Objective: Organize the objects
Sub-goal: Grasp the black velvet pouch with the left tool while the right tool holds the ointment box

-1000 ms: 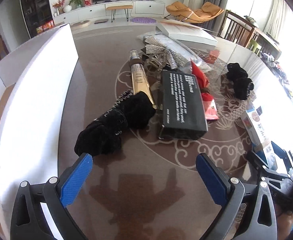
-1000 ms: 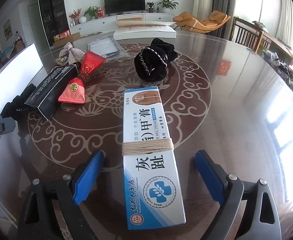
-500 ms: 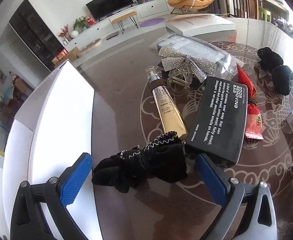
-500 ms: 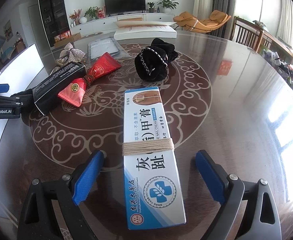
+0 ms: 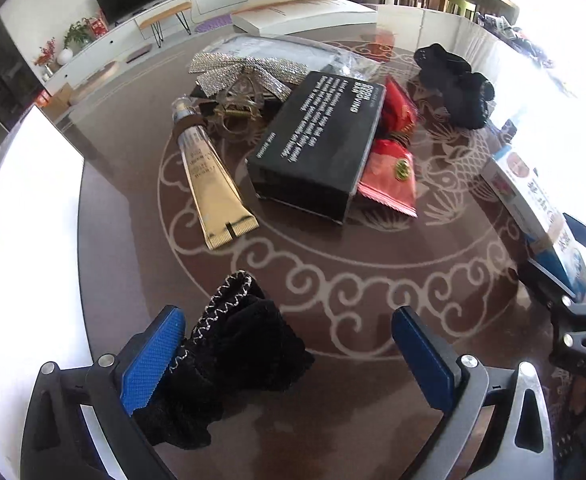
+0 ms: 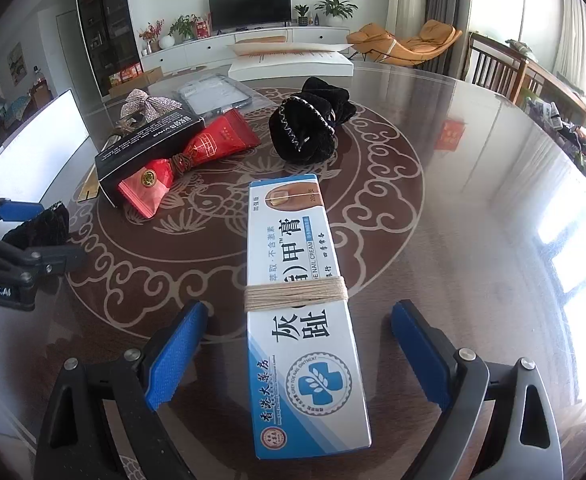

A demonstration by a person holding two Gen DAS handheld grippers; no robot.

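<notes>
My left gripper [image 5: 289, 336] is open and points steeply down at the table. A black velvet cloth piece with silver stitching [image 5: 233, 352] lies between its jaws, against the left pad [image 5: 153, 356]. From the right wrist view this gripper [image 6: 9, 248] sits at the left edge around the same cloth [image 6: 49, 224]. My right gripper [image 6: 299, 312] is open too, and a white and blue nail cream box [image 6: 305, 320] tied with twine lies between its jaws, clear of both pads. Beyond are a gold tube [image 5: 213, 184], a black box [image 5: 321, 144] and a red packet [image 5: 393, 160].
A second black cloth piece [image 6: 309, 128] lies mid-table. A silver bow [image 5: 249, 72] and a clear plastic sleeve [image 6: 213, 96] are farther back. A white box [image 5: 25, 240] borders the left side, another white box [image 6: 293, 64] the far edge. The table top [image 6: 473, 220] is glossy brown.
My left gripper has rolled and come down over the black cloth, which now sits deep between its jaws. The black box and red packet have shifted slightly. The right gripper has not moved.
</notes>
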